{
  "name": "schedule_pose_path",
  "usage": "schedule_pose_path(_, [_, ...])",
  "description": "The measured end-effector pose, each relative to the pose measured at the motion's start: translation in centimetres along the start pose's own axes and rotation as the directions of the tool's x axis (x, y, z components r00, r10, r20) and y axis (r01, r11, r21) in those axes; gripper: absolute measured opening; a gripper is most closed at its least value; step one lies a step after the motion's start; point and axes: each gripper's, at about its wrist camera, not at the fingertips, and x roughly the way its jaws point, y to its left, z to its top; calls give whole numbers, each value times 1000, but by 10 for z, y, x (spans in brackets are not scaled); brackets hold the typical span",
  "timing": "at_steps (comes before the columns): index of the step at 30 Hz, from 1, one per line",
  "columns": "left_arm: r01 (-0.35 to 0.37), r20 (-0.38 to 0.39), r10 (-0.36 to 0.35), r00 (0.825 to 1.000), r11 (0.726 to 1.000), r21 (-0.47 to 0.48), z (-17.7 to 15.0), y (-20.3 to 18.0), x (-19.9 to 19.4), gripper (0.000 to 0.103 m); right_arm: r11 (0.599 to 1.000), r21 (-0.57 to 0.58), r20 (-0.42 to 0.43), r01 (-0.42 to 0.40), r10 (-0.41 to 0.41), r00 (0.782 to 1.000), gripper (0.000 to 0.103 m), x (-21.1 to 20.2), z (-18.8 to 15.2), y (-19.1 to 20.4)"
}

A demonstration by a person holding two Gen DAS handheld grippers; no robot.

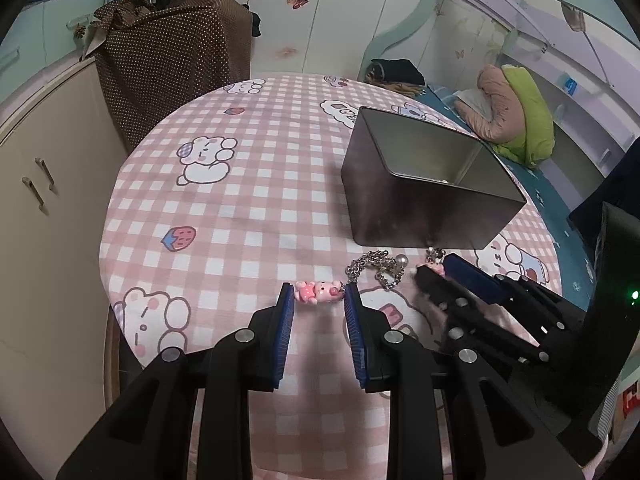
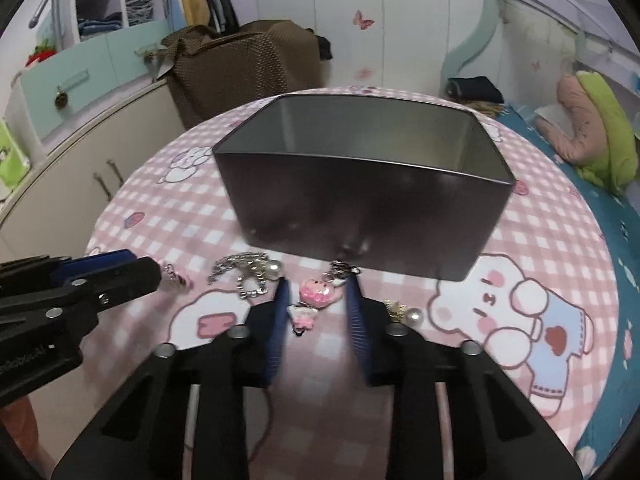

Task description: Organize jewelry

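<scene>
Pink charm (image 1: 319, 291) between left tool (image 1: 318, 304) pads

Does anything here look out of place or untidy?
Yes. The jewelry lies loose on the tablecloth beside the metal tin, not in it: a silver chain, pink charms and a pearl piece. Nothing looks broken.

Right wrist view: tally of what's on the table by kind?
Pink charms: 2 — one, another below it
Pearls: 2 —
Silver chains: 1
Metal tins: 1
Total: 6
</scene>
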Motion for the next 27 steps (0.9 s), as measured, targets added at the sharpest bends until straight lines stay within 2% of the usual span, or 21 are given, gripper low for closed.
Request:
schedule_pose_path(2, [2,-3,-2,1000,1000,-3,0,0,1,24,1000,25,-2,-10,10,1000,19,0,0,-5])
schedule_pose_path(13, [12,5,-12,1000,1000,12,5,-9,-1,24,997,74,7,-22,21,1000,18,-9,1,-17])
schedule_pose_path(19, [19,12,-19,1000,1000,20,10,-17,-4,24,996,86,46,-31,27,999,18,-25,8,-25])
schedule_pose_path(27, [45,62,-48,997,998,44,30,-32,-18,24,995,95,126,-32,20,992,18,-52,28,-36])
